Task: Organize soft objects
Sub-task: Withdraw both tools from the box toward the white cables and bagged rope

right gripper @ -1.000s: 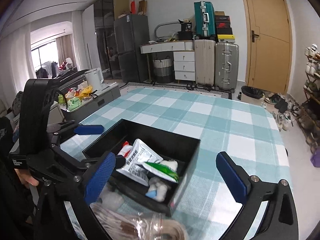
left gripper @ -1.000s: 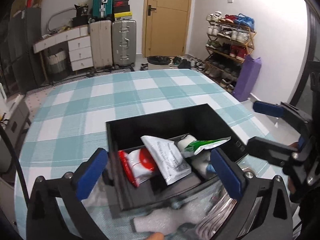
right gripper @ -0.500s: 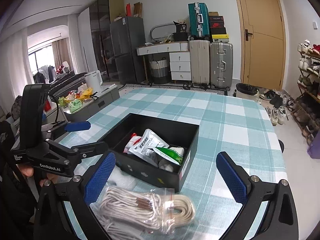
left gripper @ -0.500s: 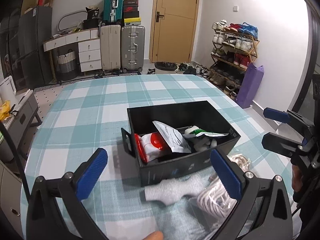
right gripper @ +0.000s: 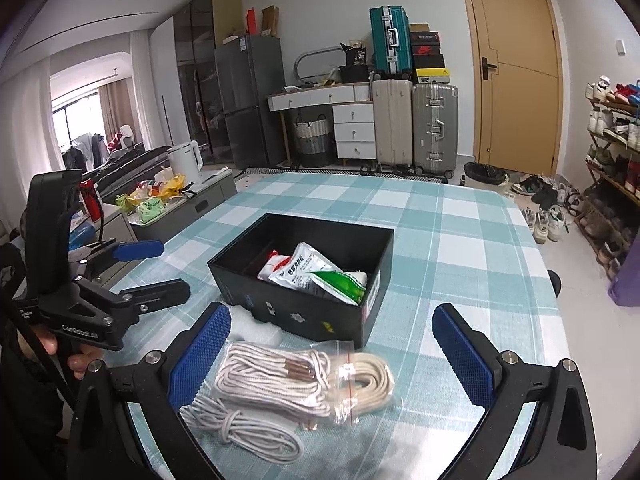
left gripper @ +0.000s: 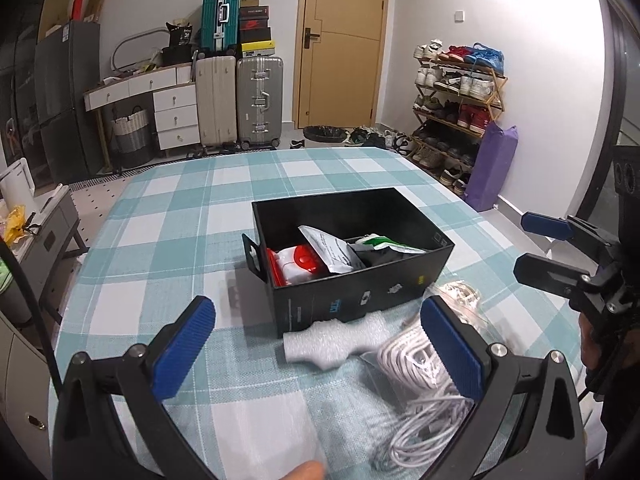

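Both grippers drew back; one box [left gripper: 360, 300], two rope bundles [right gripper: 304, 384]

Left gripper [left gripper: 318, 350]: black frame, blue textured pads on jaws, silver screws at pivots. Right gripper [right gripper: 332, 354]: same build, blue diamond-patterned pads. White lettering on left gripper body, seen from right wrist view. Black cable alongside. Dark sleeves.

Even, soft indoor light fills both views, with daylight glowing through the window [right gripper: 86, 116] at far left. Fisheye bending curves the edges, corners vignette black, and nearby objects blur.
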A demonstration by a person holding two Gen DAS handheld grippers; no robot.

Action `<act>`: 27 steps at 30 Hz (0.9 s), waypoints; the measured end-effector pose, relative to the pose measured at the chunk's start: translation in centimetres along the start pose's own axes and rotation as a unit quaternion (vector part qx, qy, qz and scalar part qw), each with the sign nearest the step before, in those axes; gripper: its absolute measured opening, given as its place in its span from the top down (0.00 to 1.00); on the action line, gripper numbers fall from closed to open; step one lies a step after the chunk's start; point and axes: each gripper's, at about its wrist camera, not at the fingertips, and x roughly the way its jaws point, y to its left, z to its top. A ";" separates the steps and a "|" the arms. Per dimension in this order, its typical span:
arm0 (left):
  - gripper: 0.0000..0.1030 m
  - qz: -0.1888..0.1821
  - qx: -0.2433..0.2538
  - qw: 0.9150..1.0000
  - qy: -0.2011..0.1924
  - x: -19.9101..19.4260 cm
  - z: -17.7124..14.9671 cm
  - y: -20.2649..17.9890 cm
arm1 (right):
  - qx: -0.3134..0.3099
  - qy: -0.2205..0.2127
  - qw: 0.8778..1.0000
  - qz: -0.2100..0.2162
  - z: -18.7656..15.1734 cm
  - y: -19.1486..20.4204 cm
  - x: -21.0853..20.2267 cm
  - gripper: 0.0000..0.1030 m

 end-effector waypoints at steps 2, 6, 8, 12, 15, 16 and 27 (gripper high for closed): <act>0.00 0.003 0.004 1.000 -0.001 -0.2 -0.1 -0.2 | 0.003 0.000 1.000 0.001 -0.3 0.1 -0.2 0.01; 0.00 -0.003 0.009 1.000 -0.004 -0.8 -0.7 -0.3 | 0.004 0.004 1.000 -0.004 -1.0 0.3 -0.2 0.01; 0.00 -0.002 0.011 1.000 -0.005 -1.0 -1.2 -0.4 | 0.002 0.006 1.000 -0.003 -1.2 0.5 -0.2 0.00; 0.00 -0.005 0.010 1.000 0.004 -1.1 -2.3 -0.5 | -0.001 0.008 1.000 -0.004 -1.7 0.8 -0.2 0.01; 0.00 -0.016 0.008 1.000 0.016 -1.0 -3.2 -0.7 | -0.001 0.011 1.000 -0.007 -2.1 0.9 -0.1 0.01; 0.00 -0.019 0.009 1.000 0.018 -1.0 -3.5 -0.8 | -0.001 0.011 1.000 -0.007 -2.3 1.0 -0.2 0.01; 0.00 -0.062 0.022 0.997 0.045 -0.7 -5.5 -2.7 | 0.011 0.007 1.000 -0.023 -3.6 0.2 -1.1 0.00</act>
